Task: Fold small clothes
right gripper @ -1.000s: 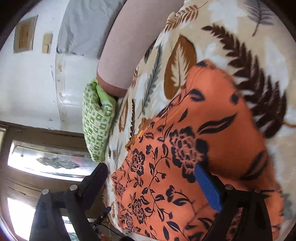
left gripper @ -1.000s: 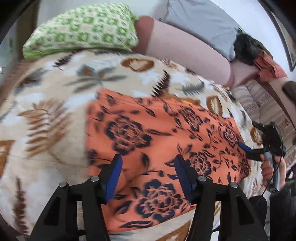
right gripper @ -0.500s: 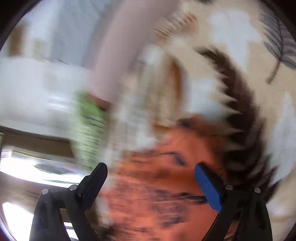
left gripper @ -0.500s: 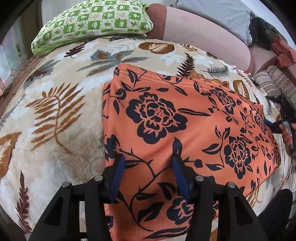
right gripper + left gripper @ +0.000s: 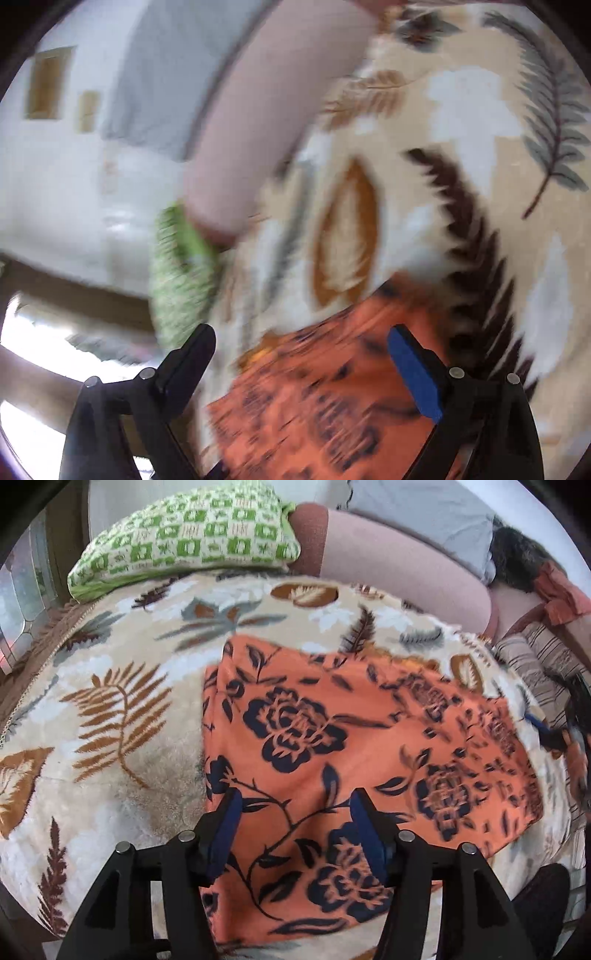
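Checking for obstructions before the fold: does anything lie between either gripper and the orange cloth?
Nothing visible does. The orange cloth lies flat on the blanket, directly under the opening left gripper and the open right gripper. The pillow sits clear, beyond it.

The left tongs (image 5: 295, 812) are pointed steeply downward, their jaws opening with nothing pinched between the pads. The right tongs (image 5: 301, 354) are held wide apart, gripping nothing.

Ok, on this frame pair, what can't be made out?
- Right wrist view: motion blur smears the orange cloth and green pillow; the cloth's edges there can't be traced.
- Left wrist view: the cloth's near edge is hidden behind the opening left claw, so contact is unclear.
- Left wrist view: the right claw is small, blurred, at the frame edge.
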Action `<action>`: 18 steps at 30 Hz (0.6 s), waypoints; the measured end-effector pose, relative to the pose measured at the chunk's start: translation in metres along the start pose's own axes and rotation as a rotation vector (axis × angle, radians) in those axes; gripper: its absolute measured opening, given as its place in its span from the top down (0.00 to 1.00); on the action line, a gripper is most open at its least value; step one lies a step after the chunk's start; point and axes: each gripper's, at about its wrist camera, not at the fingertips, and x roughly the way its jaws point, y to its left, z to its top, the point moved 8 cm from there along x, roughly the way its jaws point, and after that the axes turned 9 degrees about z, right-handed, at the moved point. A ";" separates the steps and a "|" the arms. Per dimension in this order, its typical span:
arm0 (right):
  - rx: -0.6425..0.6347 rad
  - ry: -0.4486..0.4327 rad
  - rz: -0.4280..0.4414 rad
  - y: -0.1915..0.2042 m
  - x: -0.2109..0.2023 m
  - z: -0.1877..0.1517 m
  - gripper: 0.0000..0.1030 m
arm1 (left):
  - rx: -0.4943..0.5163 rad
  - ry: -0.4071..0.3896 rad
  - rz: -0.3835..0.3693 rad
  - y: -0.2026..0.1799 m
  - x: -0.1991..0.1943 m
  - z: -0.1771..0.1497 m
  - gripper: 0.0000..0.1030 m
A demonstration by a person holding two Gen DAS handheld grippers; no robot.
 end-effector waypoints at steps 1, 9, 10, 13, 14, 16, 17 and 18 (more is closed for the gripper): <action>-0.017 0.009 -0.004 0.003 -0.006 -0.010 0.07 | -0.010 -0.010 -0.007 -0.002 -0.005 0.000 0.37; 0.176 -0.021 -0.083 -0.041 -0.083 -0.157 0.07 | -0.046 -0.019 -0.065 -0.031 -0.016 -0.007 0.36; 0.242 -0.042 -0.087 -0.057 -0.088 -0.165 0.07 | -0.045 -0.011 -0.075 -0.040 -0.015 -0.007 0.36; 0.369 -0.107 -0.033 -0.080 -0.089 -0.166 0.07 | -0.016 -0.021 -0.101 -0.062 -0.017 -0.006 0.36; 0.363 -0.126 0.009 -0.077 -0.088 -0.161 0.07 | -0.007 -0.029 -0.103 -0.067 -0.018 -0.006 0.36; 0.371 -0.167 0.034 -0.075 -0.082 -0.148 0.07 | -0.009 -0.039 -0.117 -0.076 -0.021 -0.005 0.36; 0.395 -0.185 0.012 -0.082 -0.081 -0.144 0.07 | -0.016 -0.034 -0.121 -0.080 -0.021 -0.006 0.35; 0.419 -0.192 0.018 -0.087 -0.076 -0.142 0.07 | -0.018 -0.029 -0.125 -0.082 -0.021 -0.007 0.35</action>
